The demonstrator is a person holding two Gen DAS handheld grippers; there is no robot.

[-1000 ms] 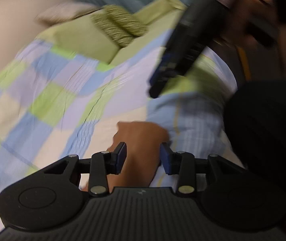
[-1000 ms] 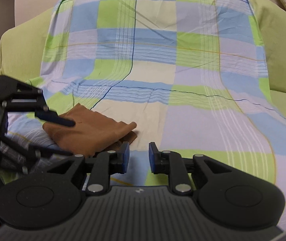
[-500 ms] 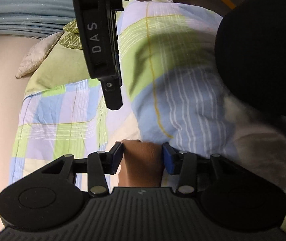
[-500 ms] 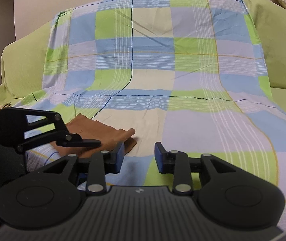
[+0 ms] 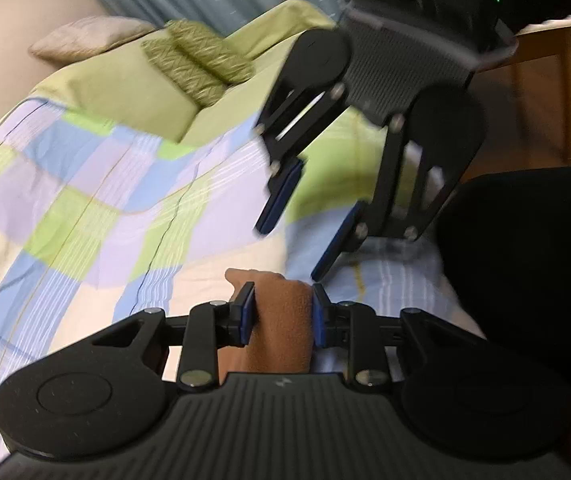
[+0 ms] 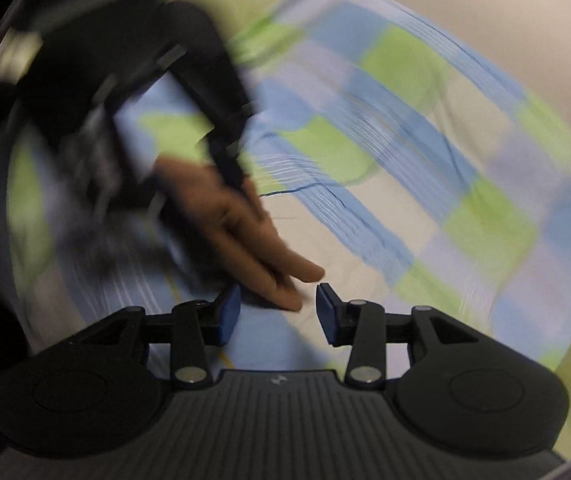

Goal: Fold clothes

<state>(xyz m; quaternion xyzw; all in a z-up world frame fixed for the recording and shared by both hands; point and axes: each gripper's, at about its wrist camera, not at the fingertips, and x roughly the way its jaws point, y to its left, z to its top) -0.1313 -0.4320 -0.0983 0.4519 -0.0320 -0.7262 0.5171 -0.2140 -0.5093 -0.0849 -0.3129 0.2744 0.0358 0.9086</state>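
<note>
Brown, fleecy-looking cloth, the brown garment [image 5: 281, 320] sits low in the centre of the left wrist view, between the left gripper [image 5: 279, 312] jaws, on the checked sheet [image 5: 85, 208] that covers the green sofa [image 5: 125, 84]. It looks soft, light and limp: it should bunch and sag rather than hold a shape, and the nap probably gives the pads good purchase, so slipping seems a small risk. A free edge or corner would be the better hold, since a grab in the middle only gathers layers.

The left jaws stand at a middling gap with the cloth filling the space between the blue pads; both pads appear to touch it, though how firmly they pinch I cannot tell.

In the right wrist view, heavily blurred, the right gripper [image 6: 279, 308] has its jaws well apart, and a pointed corner of the garment lies just ahead of the gap, seemingly not yet gripped. The left wrist view shows that gripper in the upper right, its jaws spread and empty above the sheet.
</note>
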